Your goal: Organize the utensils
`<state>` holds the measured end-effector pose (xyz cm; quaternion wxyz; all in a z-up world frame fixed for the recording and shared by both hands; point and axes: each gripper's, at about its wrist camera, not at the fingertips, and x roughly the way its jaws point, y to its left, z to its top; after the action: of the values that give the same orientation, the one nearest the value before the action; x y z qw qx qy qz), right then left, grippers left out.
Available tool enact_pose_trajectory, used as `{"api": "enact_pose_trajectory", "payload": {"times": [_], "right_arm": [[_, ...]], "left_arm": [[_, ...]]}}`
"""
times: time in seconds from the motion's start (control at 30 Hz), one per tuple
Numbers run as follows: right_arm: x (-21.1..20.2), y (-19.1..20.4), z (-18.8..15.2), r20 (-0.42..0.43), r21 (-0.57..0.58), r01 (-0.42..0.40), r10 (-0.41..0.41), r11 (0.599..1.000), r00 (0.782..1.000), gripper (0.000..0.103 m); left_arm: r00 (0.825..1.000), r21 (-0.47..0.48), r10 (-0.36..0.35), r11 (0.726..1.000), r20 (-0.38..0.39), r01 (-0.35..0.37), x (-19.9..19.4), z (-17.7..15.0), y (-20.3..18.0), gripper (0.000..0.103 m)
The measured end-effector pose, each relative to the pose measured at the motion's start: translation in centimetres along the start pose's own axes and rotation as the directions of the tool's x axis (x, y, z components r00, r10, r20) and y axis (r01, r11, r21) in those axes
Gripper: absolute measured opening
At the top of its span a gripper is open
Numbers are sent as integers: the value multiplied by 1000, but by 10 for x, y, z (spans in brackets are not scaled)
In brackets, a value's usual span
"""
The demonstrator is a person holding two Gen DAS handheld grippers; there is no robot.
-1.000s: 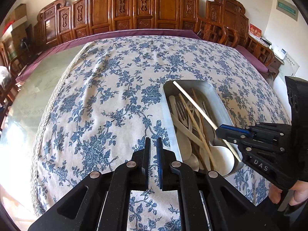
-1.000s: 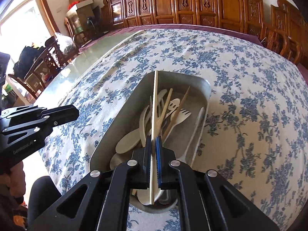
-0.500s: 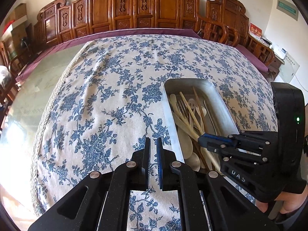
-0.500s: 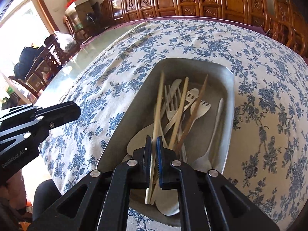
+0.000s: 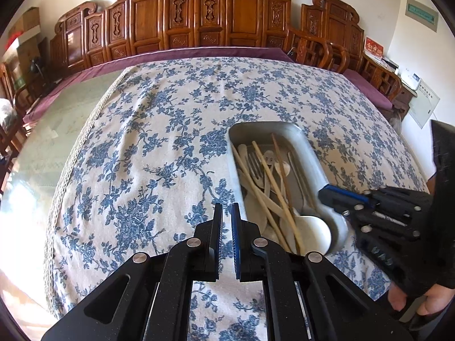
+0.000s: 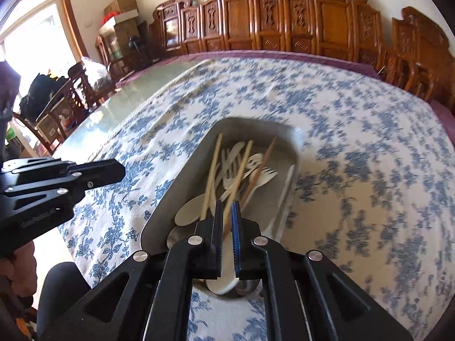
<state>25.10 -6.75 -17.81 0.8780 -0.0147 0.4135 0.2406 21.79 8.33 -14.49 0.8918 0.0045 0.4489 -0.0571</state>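
A metal tray (image 5: 312, 153) sits on the blue-flowered cloth (image 5: 159, 130) toward the table's near edge, filled with pale utensils: chopsticks (image 6: 212, 170) lying lengthwise over forks (image 6: 263, 176) and spoons (image 5: 311, 231). The right gripper (image 6: 226, 210) hangs over the tray's near end, its jaws drawn almost together with nothing clamped between them; a chopstick seen through the gap appears to lie loose in the tray, though the blurred view makes that hard to confirm. The left gripper (image 5: 226, 213), jaws likewise closed and empty, hovers above bare cloth just beside the tray's left rim. Carved wooden chairs (image 5: 199, 22) line the table's far edge.
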Motion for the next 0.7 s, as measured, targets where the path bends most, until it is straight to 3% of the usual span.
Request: {"api": "enact_pose_trajectory", "payload": {"times": [0.1,0.23,0.33,0.4,0.5,0.63,0.67,0.7], "right_arm": [[-22,-6,-4,34,1,21,-21,1000,999,8],[-49,-13,-10,71,12,41,-42,999,997,9],[-68,-15,-16,97,20,59,-60,998,993,19],[-80,-17,-20,112,29,66,-69,997,991,22],[-95,-20,-25,133,44,83,-89,996,987,34],[-114,-25,-32,159,68,103,-112,992,981,51],[-117,-26,-33,163,73,109,-119,991,979,55],[-122,-27,-34,172,79,115,-127,990,977,62]], "left_arm": [[1000,5,-1,1000,18,1,-8,-2,-9,21],[999,6,-9,1000,32,9,-17,-4,-20,30],[999,10,-5,1000,51,4,-26,-6,-27,49],[998,10,-3,1000,65,2,-32,-6,-33,70],[996,5,1,1000,87,-2,-42,-8,-38,83],[995,5,17,1000,101,-18,-53,-11,-44,87],[994,4,20,1000,108,-20,-57,-12,-46,94],[992,3,18,1000,121,-18,-62,-14,-48,95]]}}
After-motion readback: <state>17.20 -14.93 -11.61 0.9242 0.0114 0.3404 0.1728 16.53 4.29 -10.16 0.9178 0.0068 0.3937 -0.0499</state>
